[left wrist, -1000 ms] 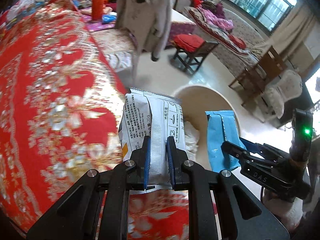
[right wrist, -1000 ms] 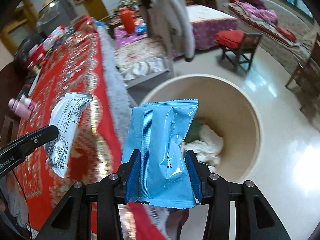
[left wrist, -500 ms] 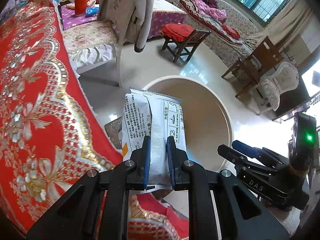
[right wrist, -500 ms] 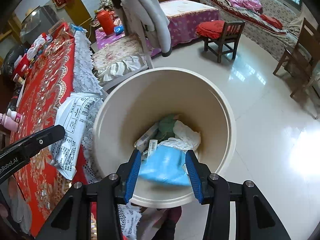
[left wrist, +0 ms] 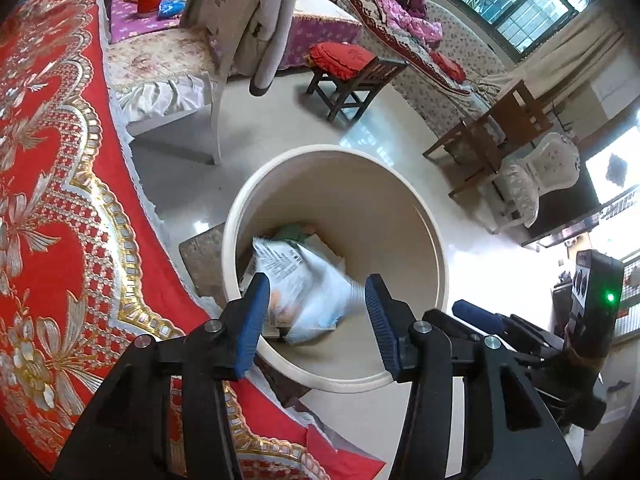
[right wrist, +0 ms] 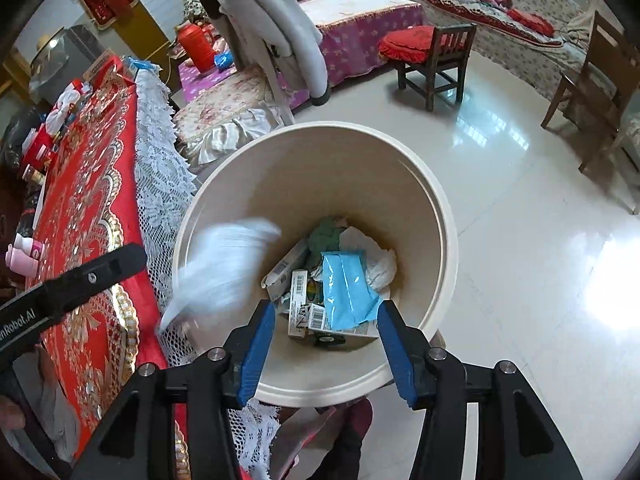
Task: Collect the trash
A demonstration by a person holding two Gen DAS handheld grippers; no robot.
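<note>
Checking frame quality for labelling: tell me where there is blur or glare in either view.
Left wrist view: the white packet falling into the bin is motion-smeared, its print unreadable; the rest is sharp. Right wrist view: the same packet is a white streak, the blue packet is crisp, and window glare washes out the floor.

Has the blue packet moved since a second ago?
Yes. The blue packet left the right hand-held gripper, whose jaws just opened, and dropped into the bin.

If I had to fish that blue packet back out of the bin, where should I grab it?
Likely the blue packet's upper short edge, coming straight down from above: it lies flat on top of the trash, and the bin walls block any side approach.
</note>
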